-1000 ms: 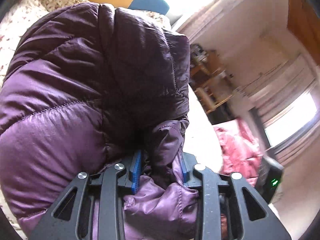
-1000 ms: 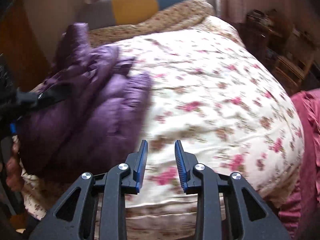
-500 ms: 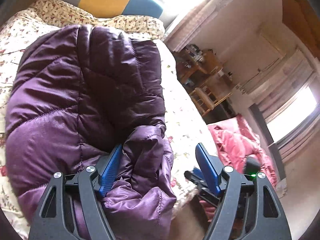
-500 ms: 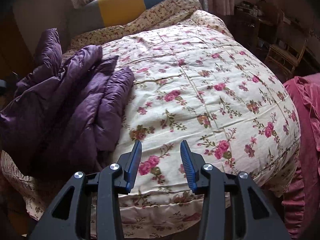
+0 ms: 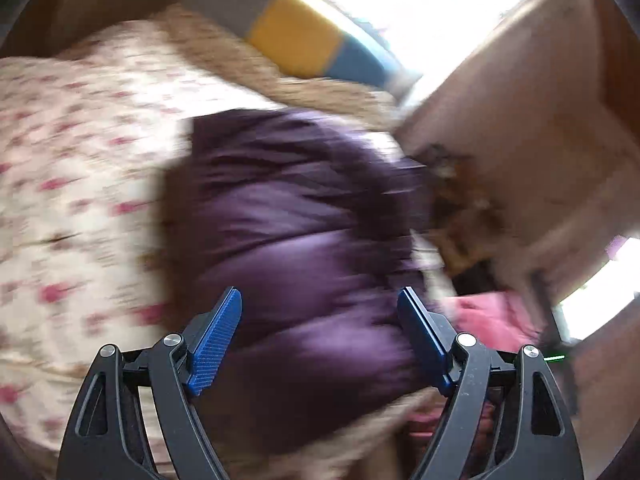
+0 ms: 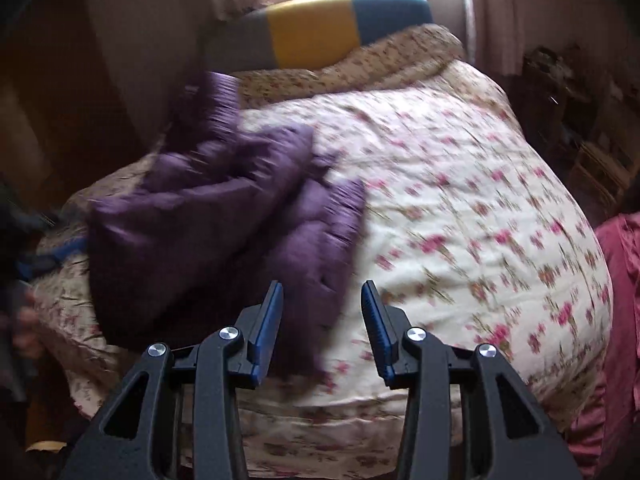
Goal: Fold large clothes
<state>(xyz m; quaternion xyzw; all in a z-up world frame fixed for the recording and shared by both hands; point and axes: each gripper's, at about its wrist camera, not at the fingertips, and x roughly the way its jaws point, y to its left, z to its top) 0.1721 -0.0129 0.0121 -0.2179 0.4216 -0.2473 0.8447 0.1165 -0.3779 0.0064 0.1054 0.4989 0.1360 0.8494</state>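
A purple quilted puffer jacket point(image 6: 224, 216) lies bunched on the left side of a floral bed cover point(image 6: 460, 208). In the left wrist view the jacket point(image 5: 304, 248) is blurred and fills the middle. My left gripper point(image 5: 320, 320) is open wide and empty, just above the jacket's near edge. My right gripper point(image 6: 322, 308) is open and empty, above the jacket's near right corner at the bed's front edge.
A grey, yellow and blue headboard cushion point(image 6: 320, 28) stands at the far end under a window. A pink fabric pile point(image 6: 624, 280) lies right of the bed. Wooden furniture point(image 6: 580, 120) stands at the far right. A wall runs along the bed's left side.
My left gripper has opened and let go of the jacket, then pulled back from it. The jacket has dropped onto the bed. My right gripper has opened a little wider and moved left toward the jacket.
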